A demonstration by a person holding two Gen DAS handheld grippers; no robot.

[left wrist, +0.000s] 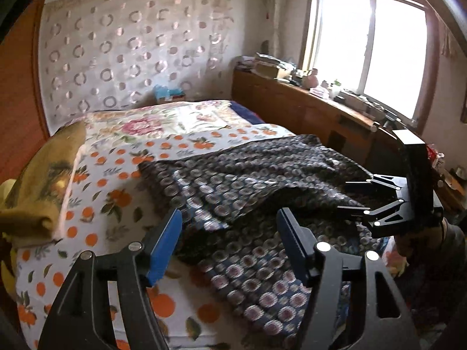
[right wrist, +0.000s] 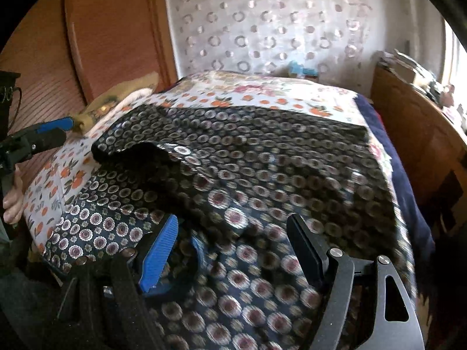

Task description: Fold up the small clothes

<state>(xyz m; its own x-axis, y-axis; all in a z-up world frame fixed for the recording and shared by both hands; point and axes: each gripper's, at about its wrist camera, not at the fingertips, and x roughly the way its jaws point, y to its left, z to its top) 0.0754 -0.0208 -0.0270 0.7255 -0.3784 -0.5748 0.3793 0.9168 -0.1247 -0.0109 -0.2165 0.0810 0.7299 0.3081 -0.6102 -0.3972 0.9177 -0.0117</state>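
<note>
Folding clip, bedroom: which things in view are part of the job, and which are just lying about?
Job: dark patterned garment, left gripper, right gripper, both open.
Lying about: yellow-brown towel, orange-print sheet, clutter on the wooden ledge.

The left tongs point forward and downward with jaws spread apart; nothing is pressed between the blue pads. The right tongs point forward and downward likewise, jaws held wide, gripping nothing. From the left wrist view, the right tongs sit off to the right, a hand wrapped around the handle. From the right wrist view, the left tongs reach in from the left edge, fingers curled on the grip below.
</note>
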